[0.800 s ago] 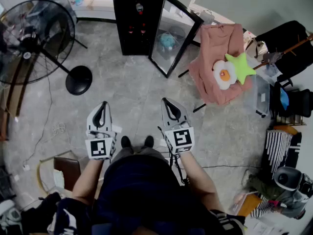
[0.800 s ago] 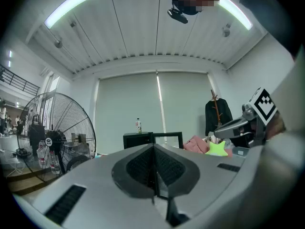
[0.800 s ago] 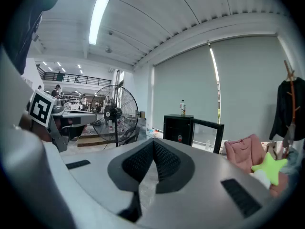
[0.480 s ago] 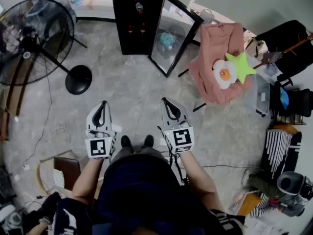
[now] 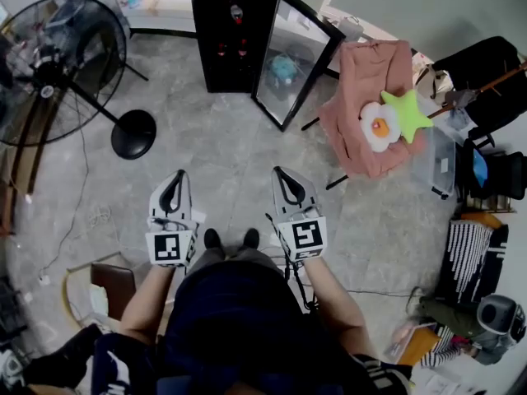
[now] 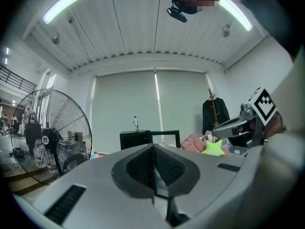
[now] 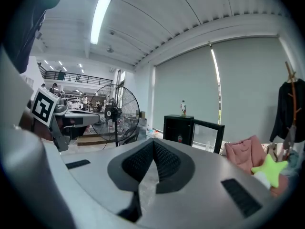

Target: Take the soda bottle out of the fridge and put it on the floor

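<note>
The black mini fridge [image 5: 230, 31] stands at the far end of the floor with its glass door [image 5: 292, 56] swung open to the right. Small red things [image 5: 237, 11] show in its dark inside; I cannot make out the soda bottle among them. A clear bottle [image 6: 135, 123] stands on top of the fridge [image 7: 178, 128]. My left gripper [image 5: 173, 186] and right gripper [image 5: 285, 178] are held side by side in front of the person's body, well short of the fridge. Both are shut and empty, with the pads [image 6: 143, 163] of the left meeting and the pads [image 7: 164, 159] of the right touching at their tips.
A large standing fan [image 5: 49, 64] with a round base [image 5: 133, 134] is at the left. A chair draped in pink cloth [image 5: 366, 113] carries a green star and a fried-egg toy. Boxes and clutter line the right side [image 5: 478, 245]; cables lie on the grey floor [image 5: 222, 146].
Both grippers stay where they were. Only the picture has shifted slightly, and things at the lower corners have moved a little.
</note>
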{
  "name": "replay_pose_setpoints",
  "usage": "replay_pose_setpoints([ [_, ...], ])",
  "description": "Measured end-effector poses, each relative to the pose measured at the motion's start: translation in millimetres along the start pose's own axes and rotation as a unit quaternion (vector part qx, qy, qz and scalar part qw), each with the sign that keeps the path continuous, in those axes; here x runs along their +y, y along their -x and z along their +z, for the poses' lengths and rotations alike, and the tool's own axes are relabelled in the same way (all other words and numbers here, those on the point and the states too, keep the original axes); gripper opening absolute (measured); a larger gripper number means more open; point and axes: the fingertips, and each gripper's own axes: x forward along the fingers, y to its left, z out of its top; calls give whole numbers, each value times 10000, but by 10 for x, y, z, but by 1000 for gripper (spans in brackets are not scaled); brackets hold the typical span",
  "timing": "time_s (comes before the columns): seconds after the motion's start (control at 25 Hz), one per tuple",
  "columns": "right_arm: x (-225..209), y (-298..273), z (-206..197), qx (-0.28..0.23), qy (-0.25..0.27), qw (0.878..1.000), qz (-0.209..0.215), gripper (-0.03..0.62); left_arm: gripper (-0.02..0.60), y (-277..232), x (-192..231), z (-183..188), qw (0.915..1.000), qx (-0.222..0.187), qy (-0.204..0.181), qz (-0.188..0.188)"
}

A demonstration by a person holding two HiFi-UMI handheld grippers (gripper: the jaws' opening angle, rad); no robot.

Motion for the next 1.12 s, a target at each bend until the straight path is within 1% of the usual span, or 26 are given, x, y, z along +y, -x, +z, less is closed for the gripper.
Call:
replay_pose_setpoints([
  [0.2,-26,30,14,-29,8,10000,2,17,26,-30,-38,-20,9999,42,-22,-138],
  [0.4,-64,47,-2,-10,2,10000,8,17,28,-89,-84,-42,9996,48,86,-282],
  [0.52,-68,71,4,-10,-10,10000,10,17,31,-95,-103,-28,9994,16,82,-327],
  [0.56,-72,71,9,-13,-12,10000,13,17,58,-110,-110,-25,9993,26,91,-364],
  [0.6,-78,68,14,-14,-22,10000,18,17,125,-132,-118,-19,9991,33,101,-409],
  [0.64,-83,66,16,-11,-43,10000,26,17,164,-154,-123,-12,9989,32,97,-449],
  [0.76,-84,95,-4,0,-108,9999,54,17,192,-182,-149,-13,9987,48,69,-510],
  [0.84,-86,124,-23,14,-114,9999,59,17,235,-196,-176,-28,9984,80,79,-557],
  [1.0,-135,129,-16,30,-174,9998,60,17,303,-296,-202,-35,9977,134,140,-647],
  [1.12,-166,150,-30,13,-192,9998,80,17,333,-341,-241,-23,9977,125,104,-662],
])
